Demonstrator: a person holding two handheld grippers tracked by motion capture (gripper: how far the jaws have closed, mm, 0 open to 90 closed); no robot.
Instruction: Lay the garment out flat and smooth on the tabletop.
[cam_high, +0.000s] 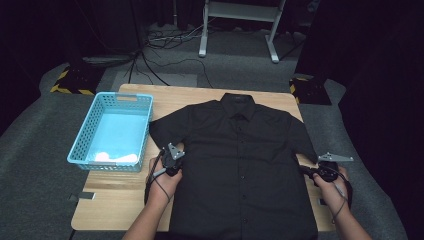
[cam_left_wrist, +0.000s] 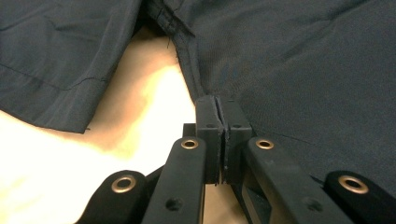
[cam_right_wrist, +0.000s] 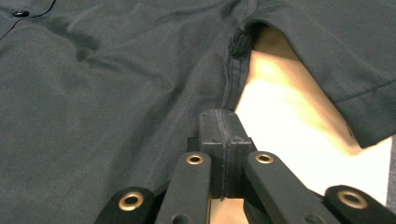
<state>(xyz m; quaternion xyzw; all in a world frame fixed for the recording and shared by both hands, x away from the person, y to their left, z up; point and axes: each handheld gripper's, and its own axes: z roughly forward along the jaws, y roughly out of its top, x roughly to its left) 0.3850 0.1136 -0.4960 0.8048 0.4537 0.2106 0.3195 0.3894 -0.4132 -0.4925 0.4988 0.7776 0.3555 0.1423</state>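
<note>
The black shirt (cam_high: 240, 165) is laid flat on the table (cam_high: 120, 200). Its side seams (just under the sleeves) are pinched by the left gripper (cam_left_wrist: 218, 105) and right gripper (cam_right_wrist: 219, 119), jaws fully closed.

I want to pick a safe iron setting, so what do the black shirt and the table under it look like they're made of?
The shirt looks like thin woven cloth, matte, perhaps cotton or a blend: fine weave, soft creases and stitched seams show. The table looks like pale wood or wood laminate, smooth, with faint grain.
</note>
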